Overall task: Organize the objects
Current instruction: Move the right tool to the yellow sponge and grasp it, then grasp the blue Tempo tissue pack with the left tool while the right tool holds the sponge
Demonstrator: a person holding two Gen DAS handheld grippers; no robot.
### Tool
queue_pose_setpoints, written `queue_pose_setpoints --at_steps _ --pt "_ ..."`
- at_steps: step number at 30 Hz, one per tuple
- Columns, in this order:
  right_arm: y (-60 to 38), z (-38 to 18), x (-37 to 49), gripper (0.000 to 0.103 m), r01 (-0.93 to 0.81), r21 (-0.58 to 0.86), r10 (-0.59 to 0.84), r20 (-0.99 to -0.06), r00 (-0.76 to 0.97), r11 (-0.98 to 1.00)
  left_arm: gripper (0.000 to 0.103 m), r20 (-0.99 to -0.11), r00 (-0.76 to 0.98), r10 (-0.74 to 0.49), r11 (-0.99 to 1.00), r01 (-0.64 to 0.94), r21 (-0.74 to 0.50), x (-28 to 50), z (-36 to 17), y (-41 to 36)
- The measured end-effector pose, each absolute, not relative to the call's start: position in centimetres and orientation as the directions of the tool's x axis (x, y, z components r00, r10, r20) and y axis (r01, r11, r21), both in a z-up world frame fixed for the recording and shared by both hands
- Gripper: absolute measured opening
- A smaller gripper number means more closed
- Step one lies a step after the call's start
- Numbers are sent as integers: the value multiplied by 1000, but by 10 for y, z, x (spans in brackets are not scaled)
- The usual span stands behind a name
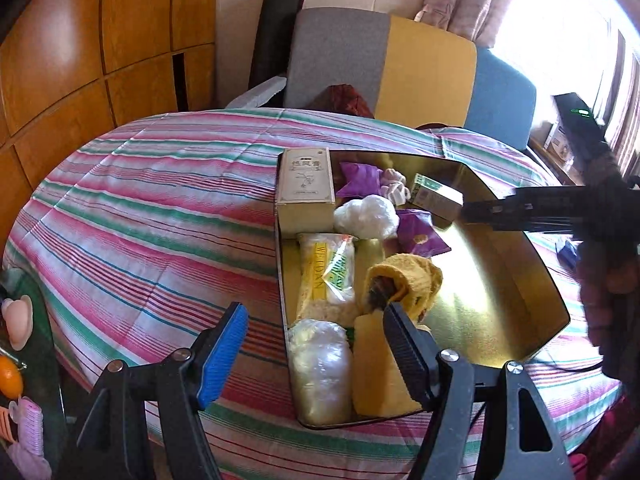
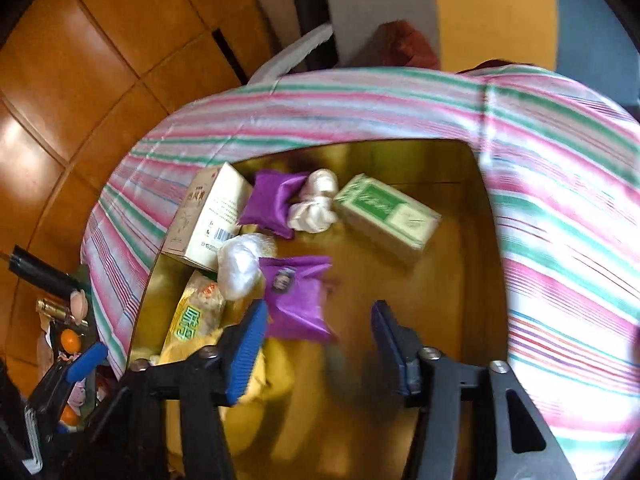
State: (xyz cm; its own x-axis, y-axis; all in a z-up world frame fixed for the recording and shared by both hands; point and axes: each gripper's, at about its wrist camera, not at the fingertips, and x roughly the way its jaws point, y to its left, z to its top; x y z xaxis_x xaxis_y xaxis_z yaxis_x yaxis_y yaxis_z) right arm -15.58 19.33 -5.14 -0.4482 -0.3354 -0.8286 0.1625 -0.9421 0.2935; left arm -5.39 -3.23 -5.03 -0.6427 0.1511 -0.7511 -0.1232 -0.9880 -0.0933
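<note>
**Ana:** Right, closest to us, the left gripper (image 1: pixel 316 344) has its fingers spread wide with nothing between them. It straddles the near-left wall of the gold tin (image 1: pixel 516 288), one finger over the striped cloth (image 1: pixel 140 200), the other over the yellow block (image 1: pixel 374 368).

**Ben:** That wall looks like the hazard to me. Drop now and a finger could catch the rim and tip or shove the whole tin.

**Ana:** And the right gripper (image 2: pixel 318 344)?

**Ben:** Wide open too, empty, hanging over the tin with the nearer purple pouch (image 2: pixel 298 300) just ahead of its left finger. The view is smeared, so I'd say a hasty close might pinch only a corner, and that slick pouch could slip.

**Ana:** Everything's packed on the tin's left side: plastic bundle (image 1: pixel 320 368), snack packet (image 1: pixel 328 276), yellow sock (image 1: pixel 408 280). Nudge one and the neighbours go.

**Ben:** Further back, the green carton (image 2: pixel 386 216) lies apart from the pile, the beige box (image 1: pixel 306 184) in the far corner.

**Ana:** Hard to read?

**Ben:** The dark thing inside the sock, and whatever lies beneath the bundle. The right hand is mostly cut off at the frame edge.
</note>
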Motion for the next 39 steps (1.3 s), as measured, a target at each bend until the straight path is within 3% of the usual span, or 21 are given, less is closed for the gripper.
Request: queue_pose_setpoints --at_steps 6,15,24,32,33,35,39 --pt "253 -29 -113 78 96 251 -263 -804 -533 -963 71 -744 -646 170 -984 -155 -90 -47 -46 -19" --pt "384 -18 -49 82 -156 178 -51 -800 -598 -972 72 -746 -638 190 -974 -221 -59 -41 -43 16" --pt "516 -26 -27 86 -499 163 189 -791 -581 -851 72 -743 -619 257 -942 -333 -48 -42 -30 67" --pt "548 -61 -50 86 -520 189 162 -815 -556 -833 72 -747 -568 344 -890 -450 -67 -42 -20 118" --pt "547 -66 -54 83 -510 171 160 -826 -541 -843 72 -746 -561 358 -882 -467 -72 -42 -19 125" --pt "541 -74 -60 48 -479 131 157 -843 -514 -868 72 -745 -541 391 -861 -501 -88 -43 -16 140" --pt "539 -71 -57 40 -467 93 189 -833 -521 -879 72 -748 -482 456 -815 -564 -133 -44 -11 174"
